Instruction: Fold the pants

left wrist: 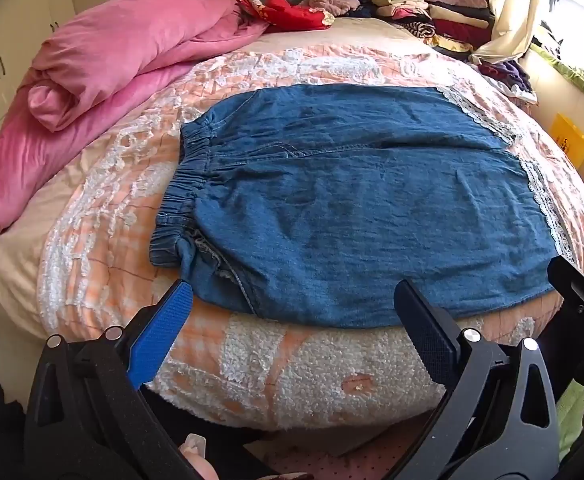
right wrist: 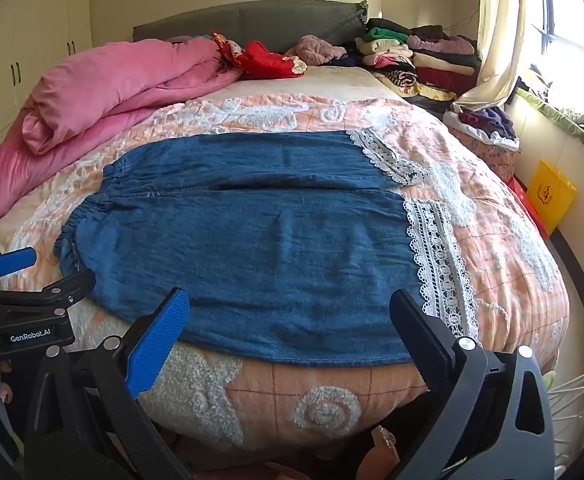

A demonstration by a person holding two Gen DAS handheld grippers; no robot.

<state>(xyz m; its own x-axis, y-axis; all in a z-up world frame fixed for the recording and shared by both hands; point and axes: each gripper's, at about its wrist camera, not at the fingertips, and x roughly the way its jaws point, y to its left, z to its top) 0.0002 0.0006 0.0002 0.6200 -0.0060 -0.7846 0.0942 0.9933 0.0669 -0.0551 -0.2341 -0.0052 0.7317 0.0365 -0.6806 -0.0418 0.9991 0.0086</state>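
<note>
While the denim pants (left wrist: 331,200) are lying flat on the bed (left wrist: 292,364), spread sideways w/ the elastic waistband (left wrist: 180,196) at 9 o'clock and the lace hems (left wrist: 547,200) at 3 o'clock, no fold is showing yet. Both legs are lying side by side, so I am judging this as the very beginning, approx. the approach before the first grasp.

The left tongs (left wrist: 295,312) are hanging released over the near edge of the pants at 6 o'clock, jaws wide apart, nothing between them. The right tongs (right wrist: 292,316) are also standing released, wide, near the hem side, and are holding nothing.

Next move is probably calling for both tongs going down to the near edge, one by the waistband and one by the lace, pinching only the near leg and carrying it toward 12 o'clock over the far leg. A pink duvet (left wrist: 104,64) and clothes stacks (left wrist: 431,12) are lying well apart, not disturbing.
</note>
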